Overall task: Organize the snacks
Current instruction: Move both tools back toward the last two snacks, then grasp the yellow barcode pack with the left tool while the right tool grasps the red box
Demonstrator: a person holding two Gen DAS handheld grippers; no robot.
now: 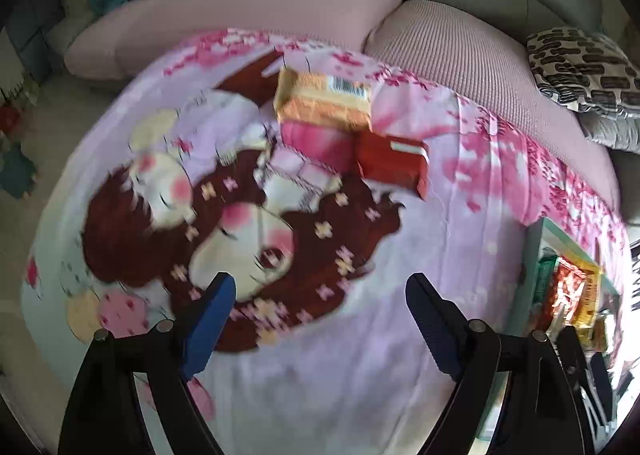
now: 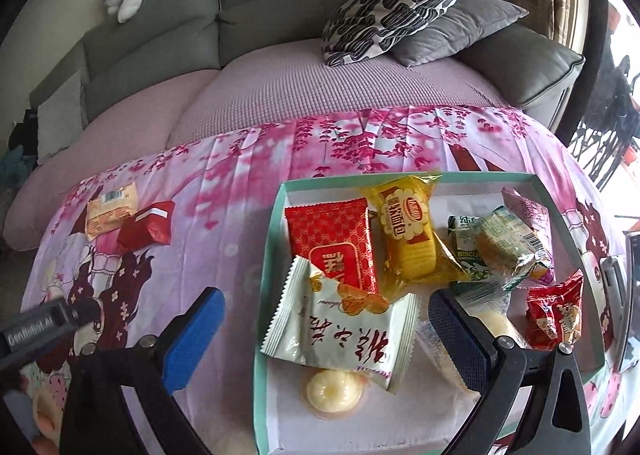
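Orange snack pack [image 1: 325, 97] and red packet [image 1: 394, 163] are seen at 12 o'clock of the left gripper [image 1: 320, 291], jaws spread wide, nothing held

Snacks [image 2: 404, 239] in tray [image 2: 270, 255], two packets [image 2: 128, 221] left on cloth [image 2: 224, 223]

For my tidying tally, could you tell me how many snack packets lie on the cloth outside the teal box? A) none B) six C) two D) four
C: only an orange packet and a red packet lie side by side on the cloth, left of the teal box.
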